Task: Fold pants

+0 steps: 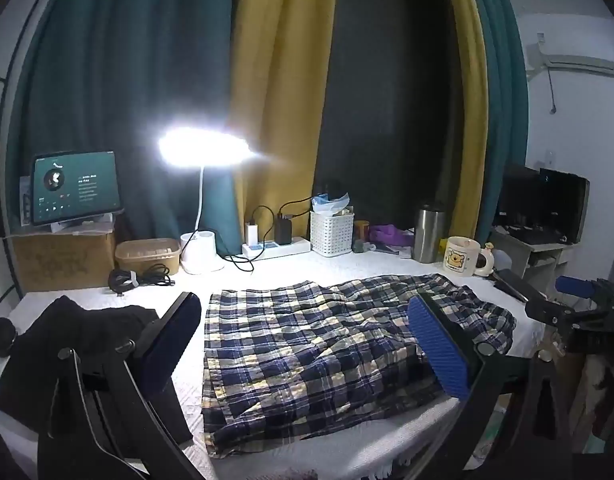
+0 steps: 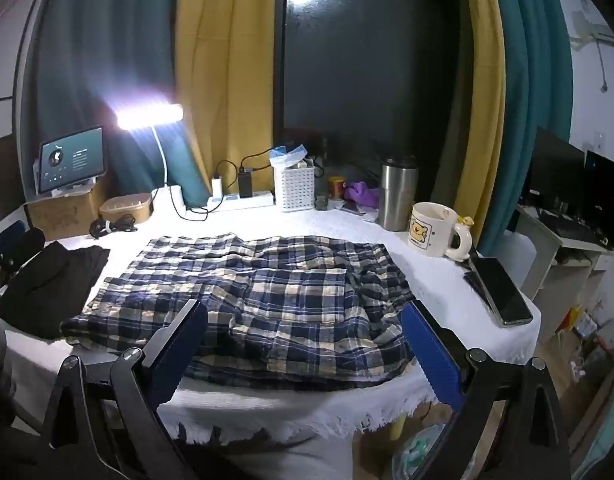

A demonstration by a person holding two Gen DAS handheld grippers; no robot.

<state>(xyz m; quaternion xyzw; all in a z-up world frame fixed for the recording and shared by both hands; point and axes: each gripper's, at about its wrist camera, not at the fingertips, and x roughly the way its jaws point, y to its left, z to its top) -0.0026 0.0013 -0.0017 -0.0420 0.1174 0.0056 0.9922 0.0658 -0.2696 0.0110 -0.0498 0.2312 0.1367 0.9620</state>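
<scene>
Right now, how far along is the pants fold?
Done: the plaid pants lie spread on the white cloth, wrinkled; whether they have been folded once I cannot tell. A black garment lies beside them. In hand: nothing; the left gripper and right gripper are open above the near edge. Left: grasp and fold.

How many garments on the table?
2. Plaid pants spread across the middle of the white table cover; a black garment folded at its left end. More could be hidden underneath.
</scene>
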